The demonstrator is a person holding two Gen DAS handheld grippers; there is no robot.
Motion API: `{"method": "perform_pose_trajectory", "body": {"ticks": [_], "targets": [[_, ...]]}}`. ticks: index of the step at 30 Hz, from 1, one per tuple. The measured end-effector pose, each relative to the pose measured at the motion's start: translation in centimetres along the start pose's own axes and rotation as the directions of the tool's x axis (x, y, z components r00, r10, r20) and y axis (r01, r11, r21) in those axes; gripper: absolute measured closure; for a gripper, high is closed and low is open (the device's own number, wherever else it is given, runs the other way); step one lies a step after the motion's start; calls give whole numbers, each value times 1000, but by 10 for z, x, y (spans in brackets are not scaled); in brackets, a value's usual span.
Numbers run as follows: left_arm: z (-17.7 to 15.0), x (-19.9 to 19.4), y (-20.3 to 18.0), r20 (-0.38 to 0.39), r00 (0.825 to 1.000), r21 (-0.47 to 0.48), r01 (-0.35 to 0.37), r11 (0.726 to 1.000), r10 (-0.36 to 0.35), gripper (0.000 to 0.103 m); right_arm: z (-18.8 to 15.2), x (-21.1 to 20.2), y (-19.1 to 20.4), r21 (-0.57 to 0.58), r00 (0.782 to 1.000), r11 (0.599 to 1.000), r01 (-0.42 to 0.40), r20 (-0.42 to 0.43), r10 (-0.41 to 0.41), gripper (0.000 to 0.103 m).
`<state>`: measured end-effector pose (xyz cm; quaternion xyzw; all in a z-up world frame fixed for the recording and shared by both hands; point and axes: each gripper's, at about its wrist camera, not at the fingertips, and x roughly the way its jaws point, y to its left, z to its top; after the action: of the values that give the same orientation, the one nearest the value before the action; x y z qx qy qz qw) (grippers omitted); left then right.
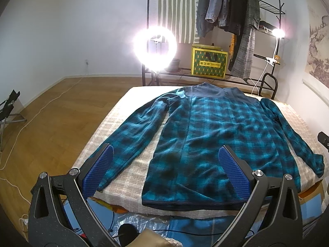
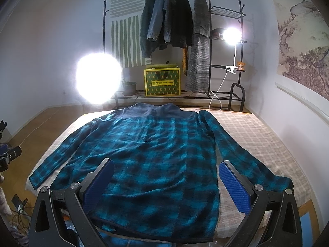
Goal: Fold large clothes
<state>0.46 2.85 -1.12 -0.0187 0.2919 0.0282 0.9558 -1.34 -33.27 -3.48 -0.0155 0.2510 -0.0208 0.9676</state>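
A teal and black plaid fleece shirt [image 1: 216, 135] lies flat, back up, on a table covered by a beige checked cloth [image 1: 131, 164]. Its collar points away and both sleeves lie spread to the sides. My left gripper [image 1: 166, 154] is open and empty, held above the near left part of the shirt, close to the left sleeve cuff. My right gripper [image 2: 166, 168] is open and empty, above the near hem of the shirt [image 2: 156, 148], with the right sleeve [image 2: 242, 154] to its right. Part of the other gripper shows at the left edge of the right wrist view.
A black clothes rack [image 2: 205, 41] with hanging jackets stands behind the table. A yellow-green box [image 2: 162, 80] and a plant pot [image 2: 129, 87] sit on its lower shelf. A ring light [image 1: 155, 49] and a clip lamp [image 2: 232, 35] glare. Wood floor [image 1: 51, 107] with cables lies left.
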Motion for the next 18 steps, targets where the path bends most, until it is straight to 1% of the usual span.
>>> {"method": "perform_pose_trajectory", "body": {"ticks": [14, 18], "targets": [[-1, 1, 7, -4, 1000, -6, -25, 1000, 25, 0, 1, 3, 12, -22, 1000, 999, -27, -4, 27, 0], [-1, 4, 13, -23, 999, -19, -28, 999, 27, 0, 2, 3, 18, -30, 999, 999, -43, -1, 43, 0]]}}
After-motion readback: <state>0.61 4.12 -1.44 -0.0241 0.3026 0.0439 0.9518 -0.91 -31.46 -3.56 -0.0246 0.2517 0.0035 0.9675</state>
